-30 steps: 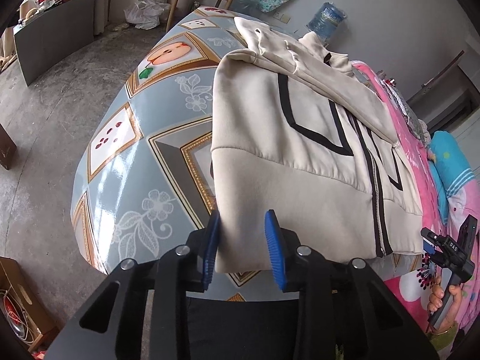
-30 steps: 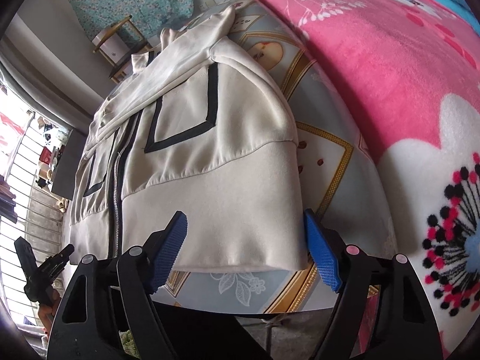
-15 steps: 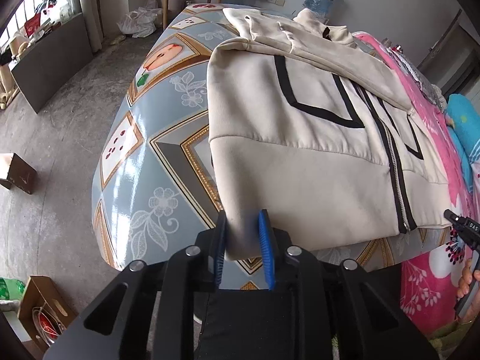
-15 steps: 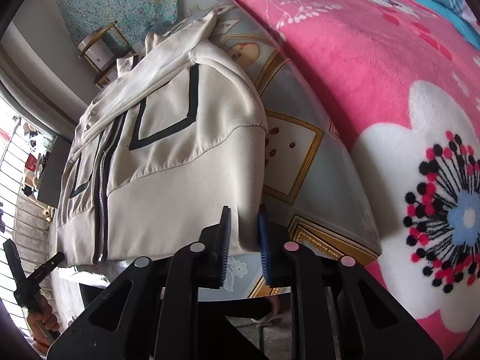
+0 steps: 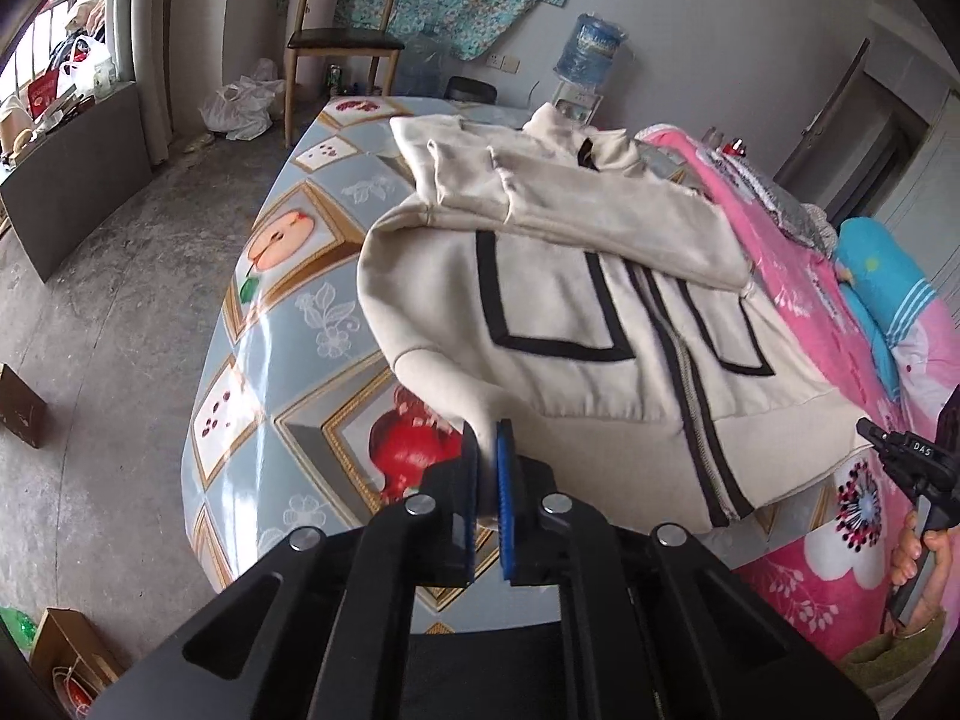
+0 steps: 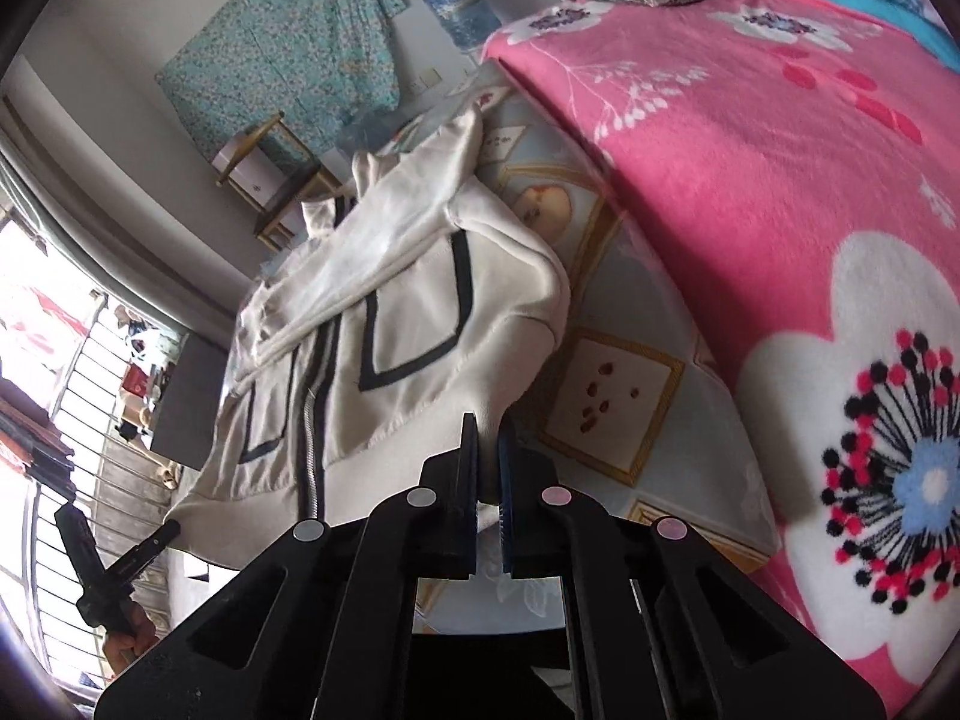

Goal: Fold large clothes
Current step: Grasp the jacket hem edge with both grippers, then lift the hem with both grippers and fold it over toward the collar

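Observation:
A cream zip jacket (image 5: pixel 558 300) with black trim lies front up on a table with a patterned cloth (image 5: pixel 288 312); its sleeves are folded across the chest. My left gripper (image 5: pixel 487 444) is shut on the jacket's near left hem corner, which is lifted off the cloth. In the right wrist view the same jacket (image 6: pixel 396 324) shows, and my right gripper (image 6: pixel 489 438) is shut on its near right hem corner, also raised. The hem sags between the two corners. The right gripper (image 5: pixel 912 462) is also seen at the left wrist view's right edge.
A pink flowered blanket (image 6: pixel 780 192) covers the bed beside the table. A wooden chair (image 5: pixel 342 42) and a water jug (image 5: pixel 591 48) stand at the far wall. A cardboard box (image 5: pixel 21 414) sits on the concrete floor to the left of the table.
Both grippers went from open around the hem to shut on its corners. Both then rose, lifting the near hem off the table and uncovering the red fruit print under it.

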The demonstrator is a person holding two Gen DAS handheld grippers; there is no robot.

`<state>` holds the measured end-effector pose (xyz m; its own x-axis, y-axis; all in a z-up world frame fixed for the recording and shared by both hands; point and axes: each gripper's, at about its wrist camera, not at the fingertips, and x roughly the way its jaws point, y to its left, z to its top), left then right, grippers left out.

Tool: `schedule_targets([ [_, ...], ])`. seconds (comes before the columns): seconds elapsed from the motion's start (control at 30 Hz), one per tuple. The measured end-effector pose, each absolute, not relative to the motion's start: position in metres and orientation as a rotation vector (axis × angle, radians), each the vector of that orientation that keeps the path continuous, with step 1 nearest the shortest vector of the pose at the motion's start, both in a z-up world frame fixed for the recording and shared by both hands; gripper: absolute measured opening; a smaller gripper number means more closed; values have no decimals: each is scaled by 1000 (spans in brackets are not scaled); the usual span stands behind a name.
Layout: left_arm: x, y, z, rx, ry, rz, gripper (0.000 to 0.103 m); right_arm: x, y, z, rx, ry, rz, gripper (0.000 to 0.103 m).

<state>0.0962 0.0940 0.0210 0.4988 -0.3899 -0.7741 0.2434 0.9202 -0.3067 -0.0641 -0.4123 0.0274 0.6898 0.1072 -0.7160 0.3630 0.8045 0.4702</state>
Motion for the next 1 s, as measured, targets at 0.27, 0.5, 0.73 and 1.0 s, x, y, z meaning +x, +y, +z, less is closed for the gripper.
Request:
schedule_targets([
  [0.27, 174, 95, 67, -273, 874, -414, 5, 29, -429, 70, 558, 732, -82, 5],
  [0.5, 274, 86, 49, -341, 937, -355, 7, 125, -467, 40, 685, 765, -69, 8],
  [0.73, 296, 92, 14, -351, 947, -219, 42, 142, -480, -5, 743, 819, -135, 65],
  [1.0, 231, 120, -16, -536, 1078, -334, 49, 57, -463, -10, 809, 842, -75, 77],
])
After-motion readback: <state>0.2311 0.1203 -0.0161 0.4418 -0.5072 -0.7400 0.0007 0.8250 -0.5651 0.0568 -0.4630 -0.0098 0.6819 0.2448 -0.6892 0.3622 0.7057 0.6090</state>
